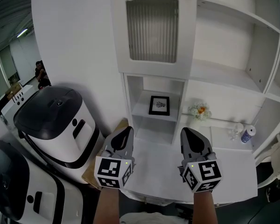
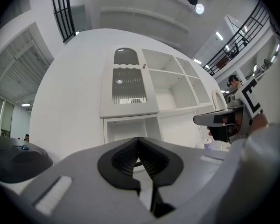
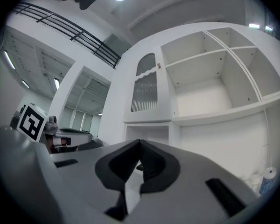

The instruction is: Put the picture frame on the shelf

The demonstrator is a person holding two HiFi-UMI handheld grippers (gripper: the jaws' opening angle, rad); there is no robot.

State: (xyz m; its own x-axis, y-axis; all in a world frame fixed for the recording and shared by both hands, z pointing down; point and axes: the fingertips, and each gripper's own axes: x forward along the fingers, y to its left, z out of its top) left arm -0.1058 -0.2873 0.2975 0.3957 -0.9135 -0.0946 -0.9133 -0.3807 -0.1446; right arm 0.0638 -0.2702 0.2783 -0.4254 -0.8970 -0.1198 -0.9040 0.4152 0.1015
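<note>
And here's the picture: the picture frame [image 1: 159, 105] stands upright on the small shelf [image 1: 142, 111] in the narrow compartment under the ribbed-glass cabinet door [image 1: 151, 29], so the job looks done. The left gripper [image 1: 126, 133] and right gripper [image 1: 189, 134] hover side by side over the white bench [image 1: 224, 167], well clear of the frame, both with jaws pressed together and nothing between them. The danger now is any reach back in. That compartment is tight, and a closed jaw tip nudging the frame's lower edge could tip it flat or slide it off the shelf's front. A wide swing to the right could also catch the little flower bunch [image 1: 199, 110] or the blue-patterned bottle [image 1: 247, 134].
</note>
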